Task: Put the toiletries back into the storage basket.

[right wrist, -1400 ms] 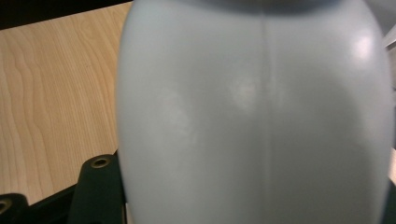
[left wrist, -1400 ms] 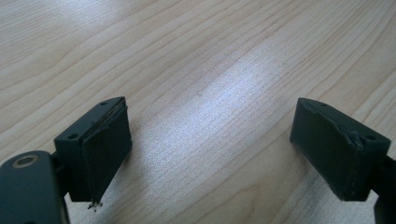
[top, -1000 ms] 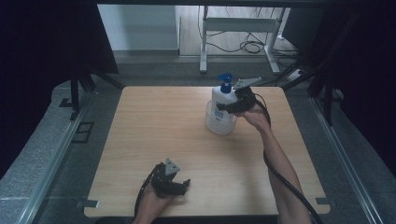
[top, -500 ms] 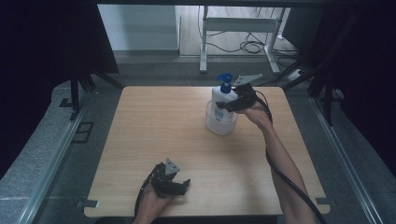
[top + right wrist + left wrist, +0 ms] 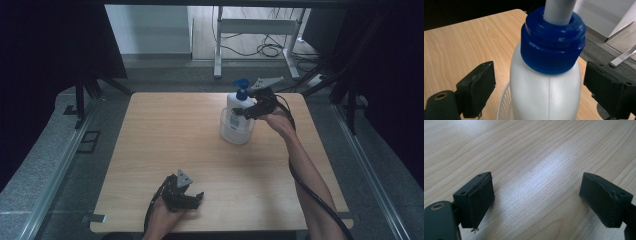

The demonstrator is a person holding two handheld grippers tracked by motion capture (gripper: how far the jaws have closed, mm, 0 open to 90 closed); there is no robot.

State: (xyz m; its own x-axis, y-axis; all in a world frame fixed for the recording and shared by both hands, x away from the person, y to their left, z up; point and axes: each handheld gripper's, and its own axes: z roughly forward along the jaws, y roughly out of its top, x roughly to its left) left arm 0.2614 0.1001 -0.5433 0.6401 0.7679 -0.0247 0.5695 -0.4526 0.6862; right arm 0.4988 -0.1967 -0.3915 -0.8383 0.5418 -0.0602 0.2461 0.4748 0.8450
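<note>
A white pump bottle [image 5: 234,106] with a blue cap [image 5: 552,48] stands upright in a round clear tub [image 5: 235,135] at the far right of the wooden table [image 5: 170,130]. My right gripper [image 5: 246,112] reaches in from the right at the bottle's shoulder. Its jaws have just been opening, and in the right gripper view the right gripper [image 5: 540,87] is open: the bottle [image 5: 544,97] stands between the pads, which are clear of it on both sides. My left gripper [image 5: 196,198] rests open near the table's front edge. Only bare wood lies between the left gripper's [image 5: 536,200] pads.
A white metal stand [image 5: 255,30] and loose cables [image 5: 265,49] lie on the floor beyond the table's far edge. Grey padded floor [image 5: 45,165] flanks the table, with black curtains at both sides. The right gripper's cable [image 5: 312,195] runs along the forearm.
The right gripper's jaws have spread away from the bottle and the hand has lifted slightly. The bottle stays in its tub. The left gripper has not moved.
</note>
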